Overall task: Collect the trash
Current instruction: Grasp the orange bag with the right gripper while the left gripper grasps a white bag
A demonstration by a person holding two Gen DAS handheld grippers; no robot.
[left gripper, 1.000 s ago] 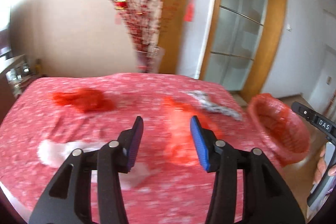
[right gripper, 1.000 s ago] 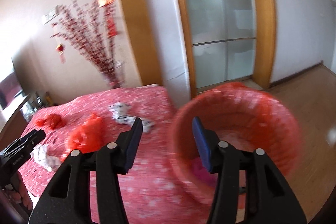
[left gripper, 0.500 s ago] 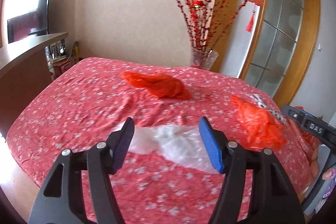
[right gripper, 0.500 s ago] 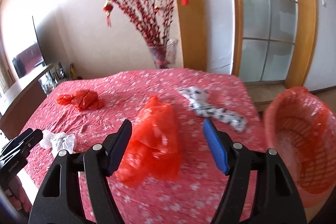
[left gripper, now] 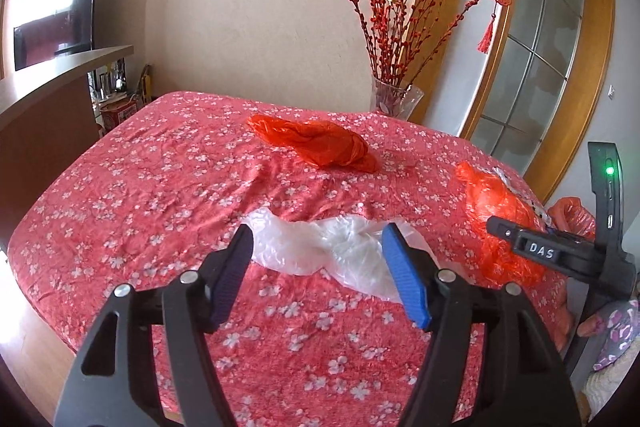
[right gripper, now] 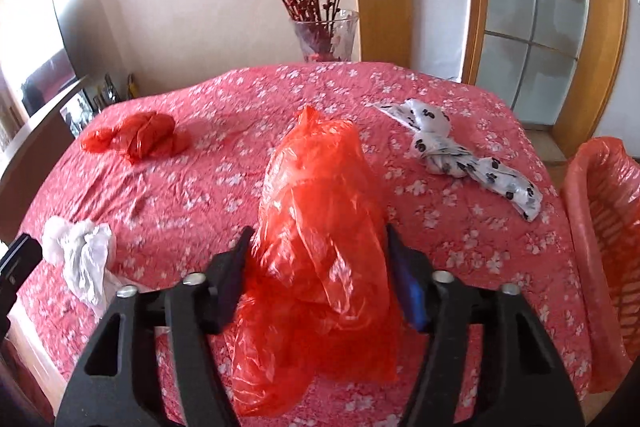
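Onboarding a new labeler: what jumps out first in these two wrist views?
The big translucent red plastic bag standing up between the jaws of the right gripper, which are closing around it, at the near middle of the flowered red tablecloth. Next, the crumpled clear plastic bag lying just ahead of the open left gripper. Also the red basket off the table's right edge.

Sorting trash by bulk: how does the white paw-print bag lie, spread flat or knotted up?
Knotted up. The paw-print bag is twisted into a tight knot at its middle, loose ends trailing on the bedspread.
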